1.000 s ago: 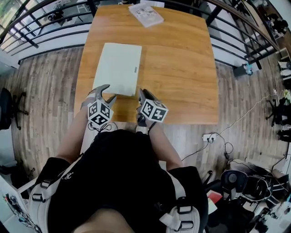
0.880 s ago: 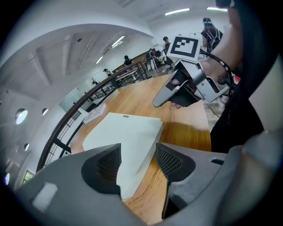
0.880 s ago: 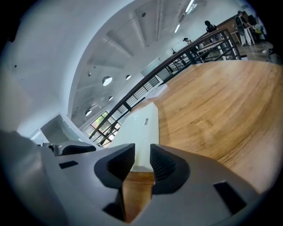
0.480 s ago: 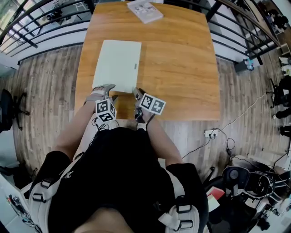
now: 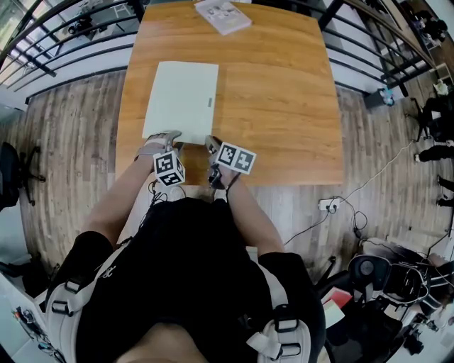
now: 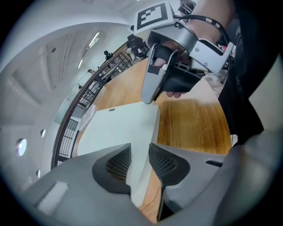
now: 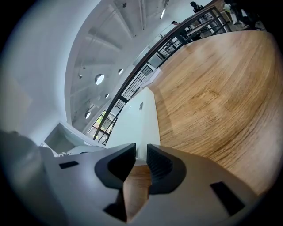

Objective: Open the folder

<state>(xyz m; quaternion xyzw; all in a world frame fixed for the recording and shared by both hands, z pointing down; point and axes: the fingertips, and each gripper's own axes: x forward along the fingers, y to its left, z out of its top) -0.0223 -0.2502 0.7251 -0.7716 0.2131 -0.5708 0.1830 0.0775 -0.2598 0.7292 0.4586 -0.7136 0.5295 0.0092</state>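
Note:
A pale, shut folder (image 5: 181, 99) lies flat on the left half of the wooden table (image 5: 284, 106). My left gripper (image 5: 172, 136) is down at the folder's near edge. In the left gripper view its jaws (image 6: 139, 161) are closing, with the folder's (image 6: 119, 128) near right edge running between the pads and a gap still showing. My right gripper (image 5: 211, 144) rests by the near right corner. Its tip (image 6: 152, 86) meets that corner in the left gripper view. In its own view the jaws (image 7: 140, 162) stand a narrow slit apart, and the folder (image 7: 135, 123) lies just beyond them.
A printed booklet (image 5: 223, 15) lies at the table's far edge. A dark railing (image 5: 64, 42) runs behind and to the left of the table. The table's front edge is right under both grippers, against the person's body. Bare wood stretches to the folder's right.
Both grippers have sunk from above the table's front edge onto the folder's near edge. The left jaws, wide apart before, have narrowed around that edge.

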